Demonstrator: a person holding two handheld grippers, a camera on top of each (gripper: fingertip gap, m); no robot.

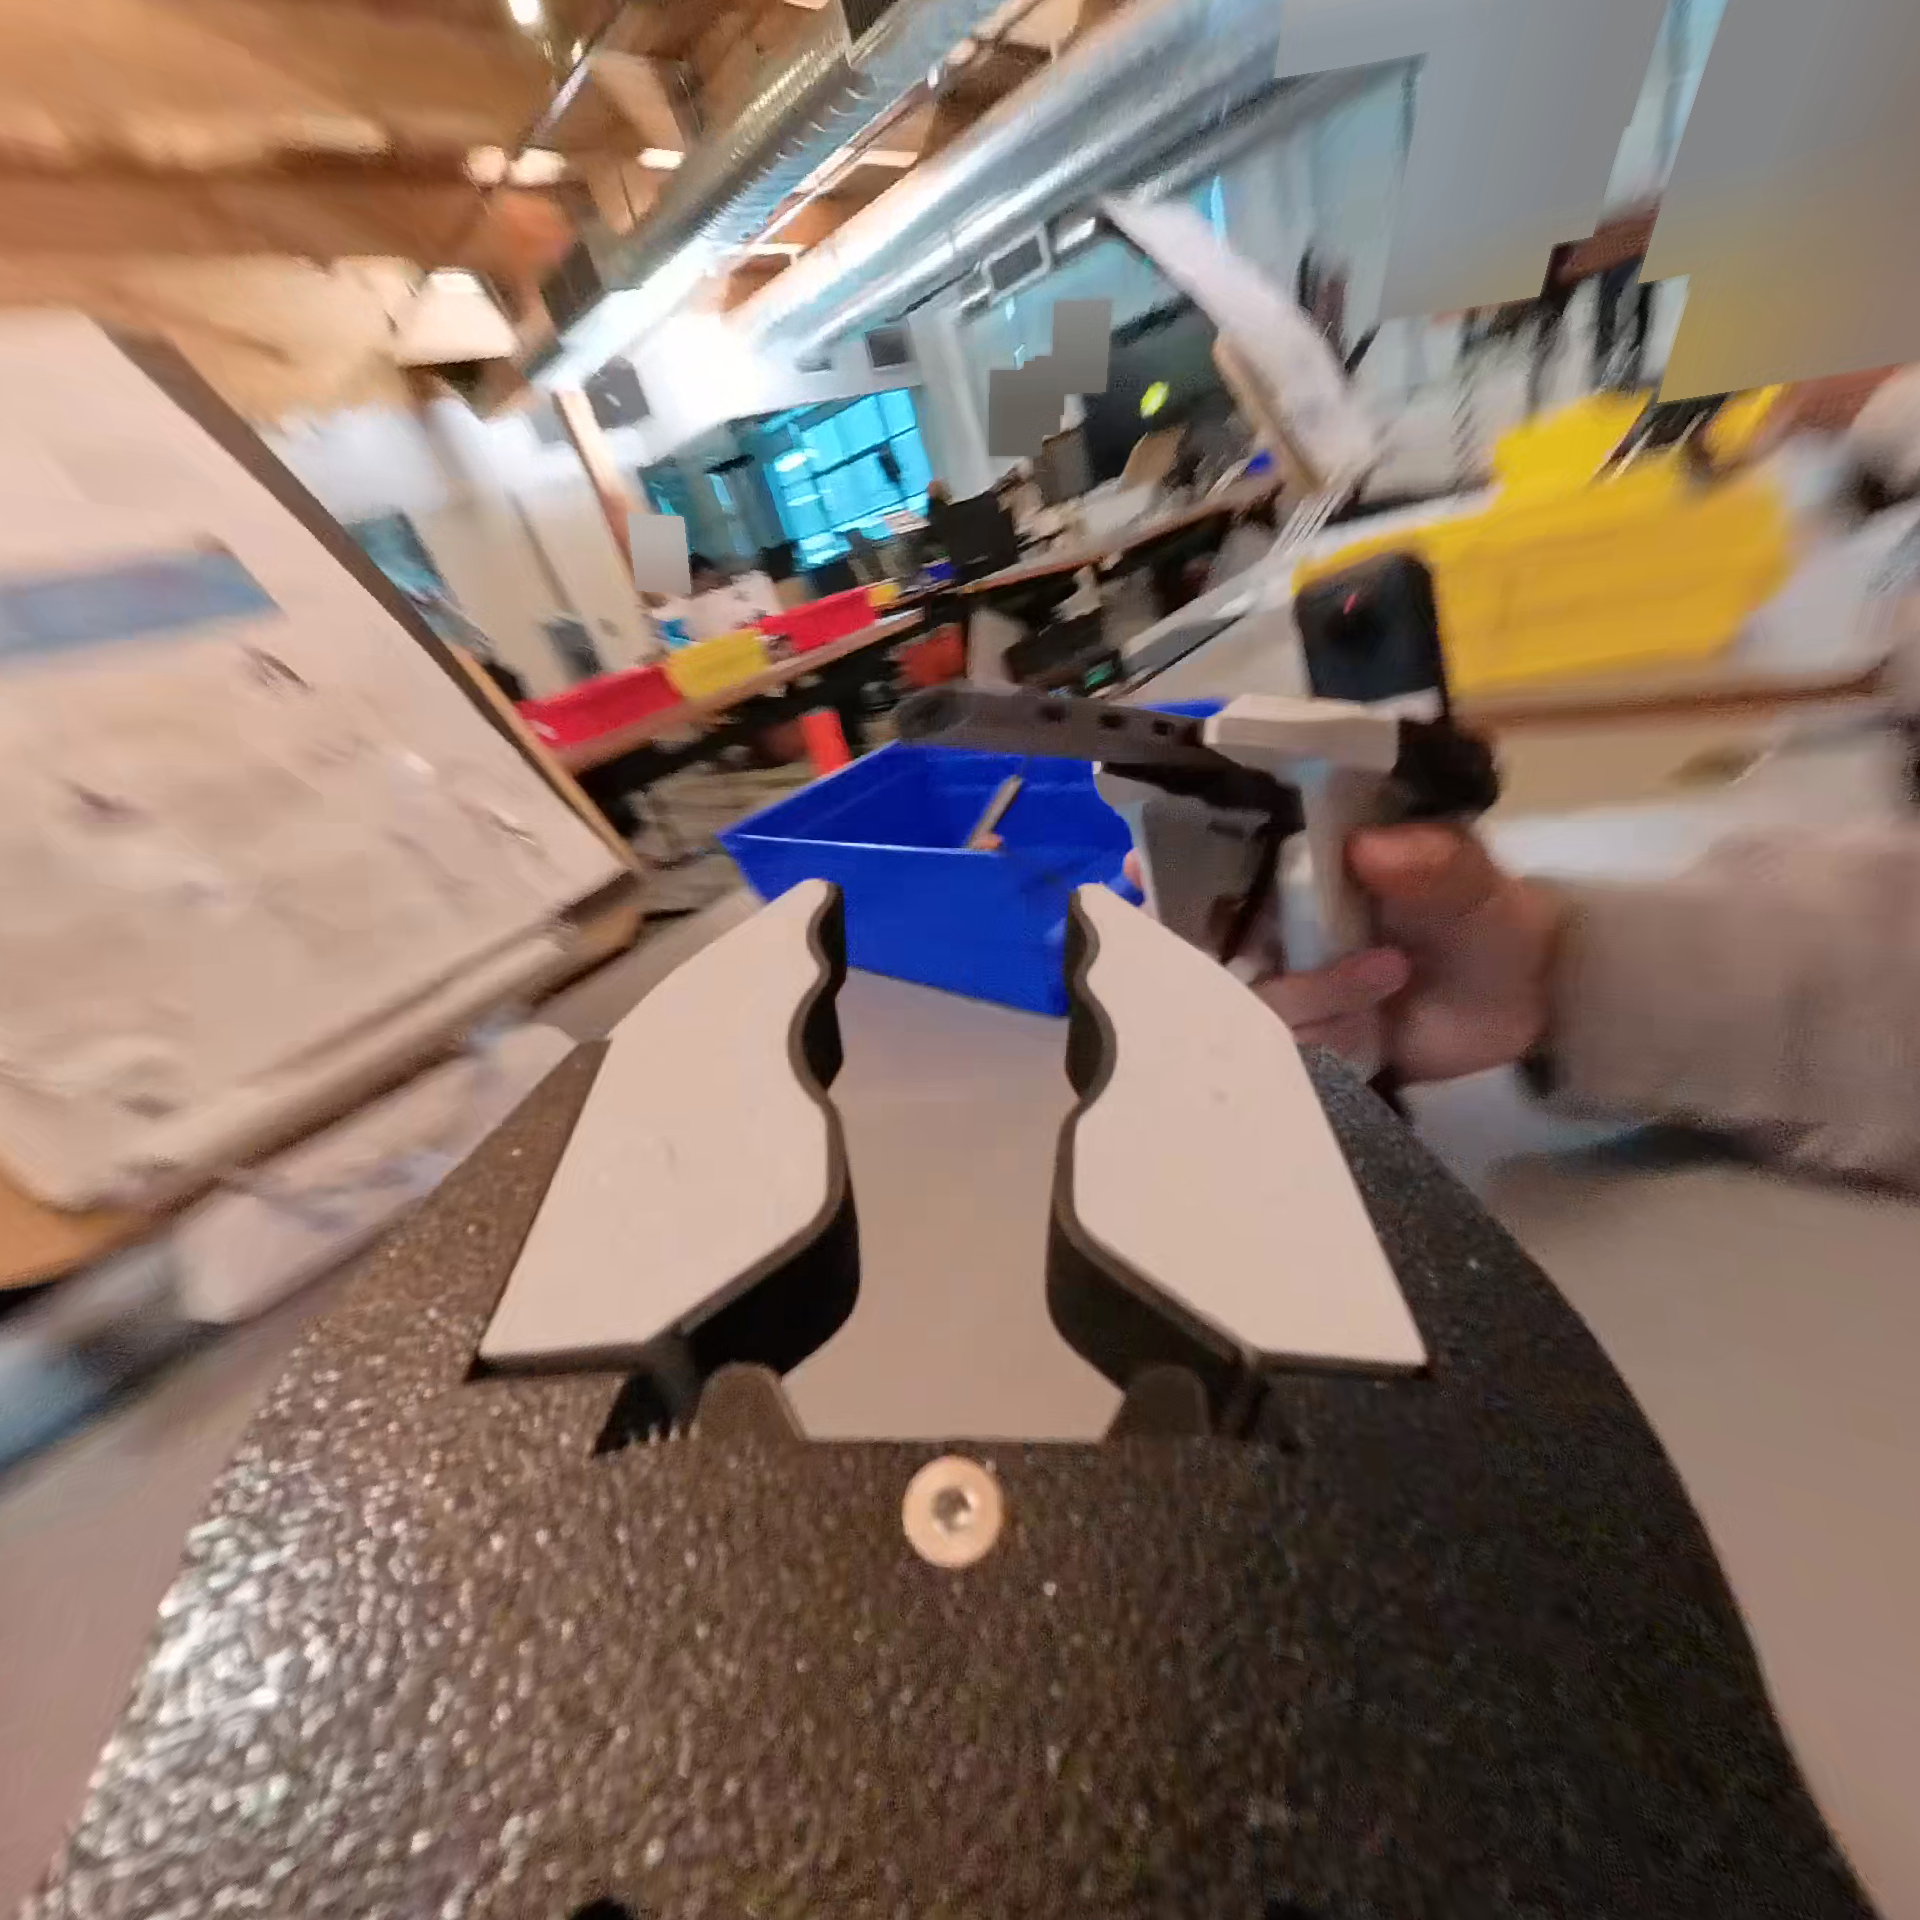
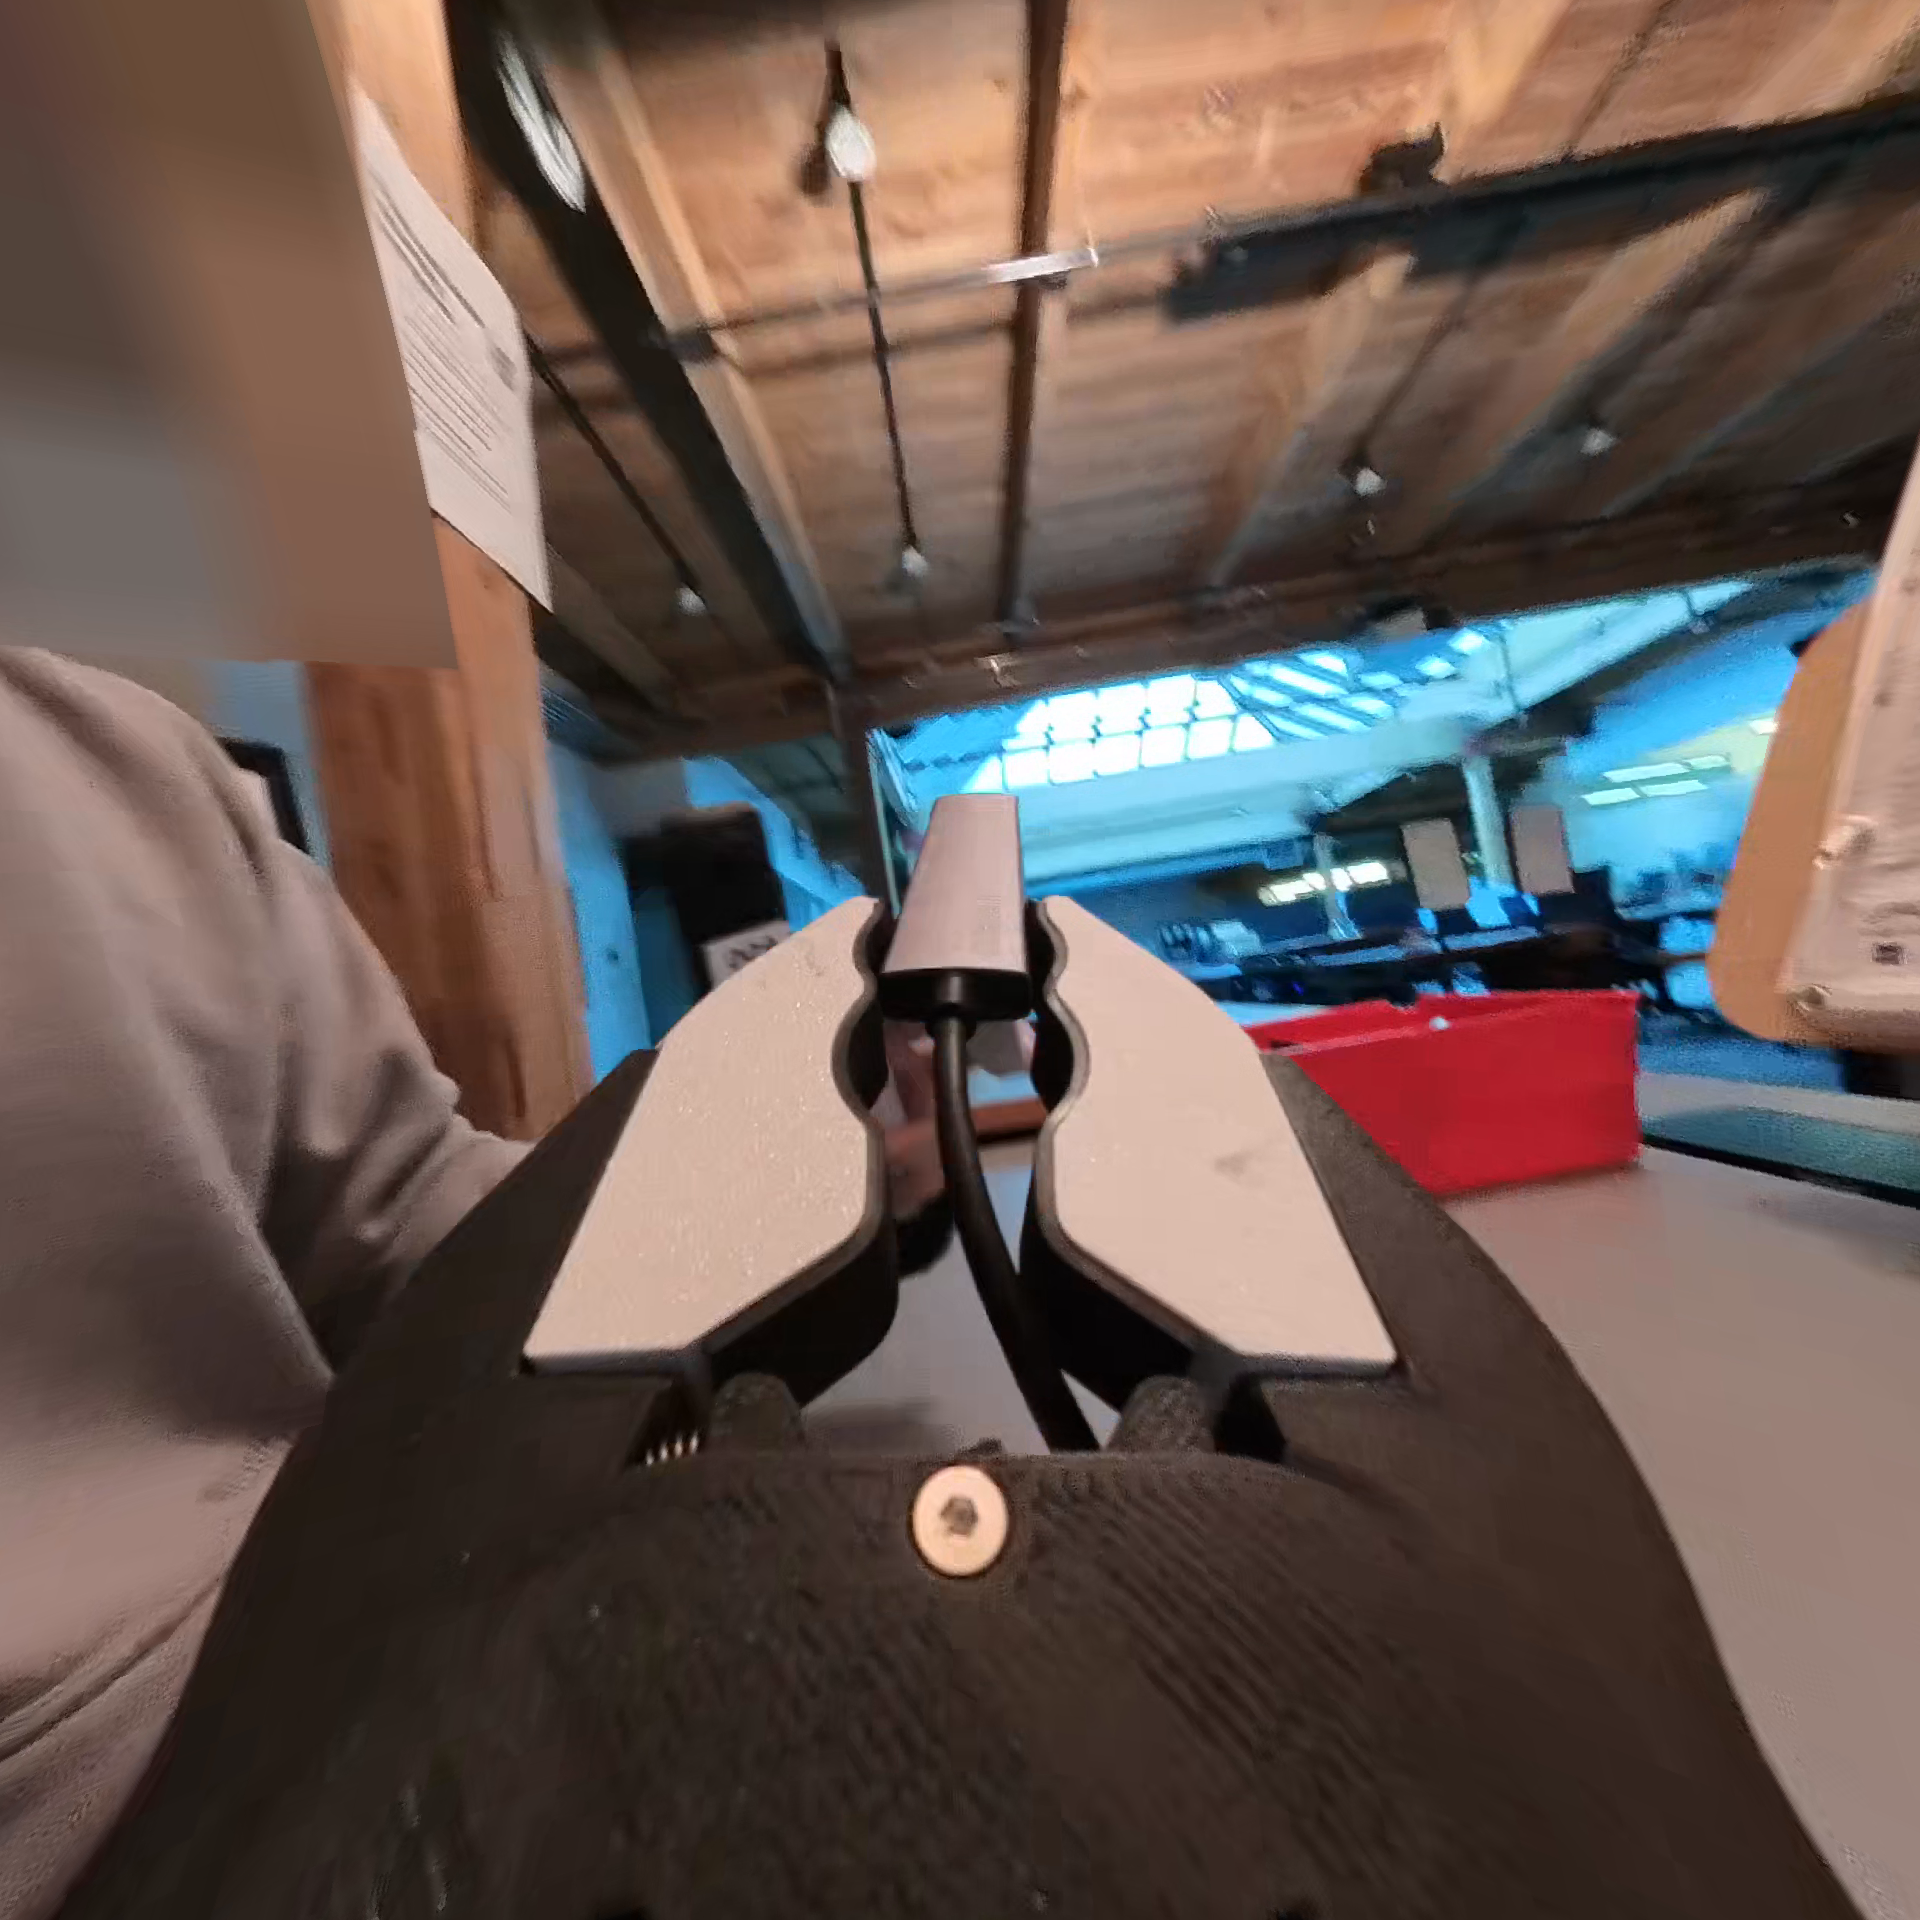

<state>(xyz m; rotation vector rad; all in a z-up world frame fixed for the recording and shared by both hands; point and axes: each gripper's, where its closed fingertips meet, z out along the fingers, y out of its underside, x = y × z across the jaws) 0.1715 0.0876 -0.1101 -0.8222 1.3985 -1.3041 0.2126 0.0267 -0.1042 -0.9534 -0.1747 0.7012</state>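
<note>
My right gripper has its jaws clamped on a slim grey adapter with a black end cap, held near the fingertips and pointing forward and up; its black cable trails back between the fingers toward the gripper body. Just left of it I see a person's grey sleeve, and beyond the right finger a red bin stands on the grey table; I cannot see into it. A printed sheet is fixed to the wooden post on the left; its text is too blurred to read.

My left gripper has its jaws spread apart with nothing between them, only bare table showing through the gap. Straight ahead stands a blue bin with a thin stick-like item leaning inside. To the right, a hand holds the other gripper over the blue bin's far side. A yellow bin sits blurred behind it, and a white foam-like slab leans at the left.
</note>
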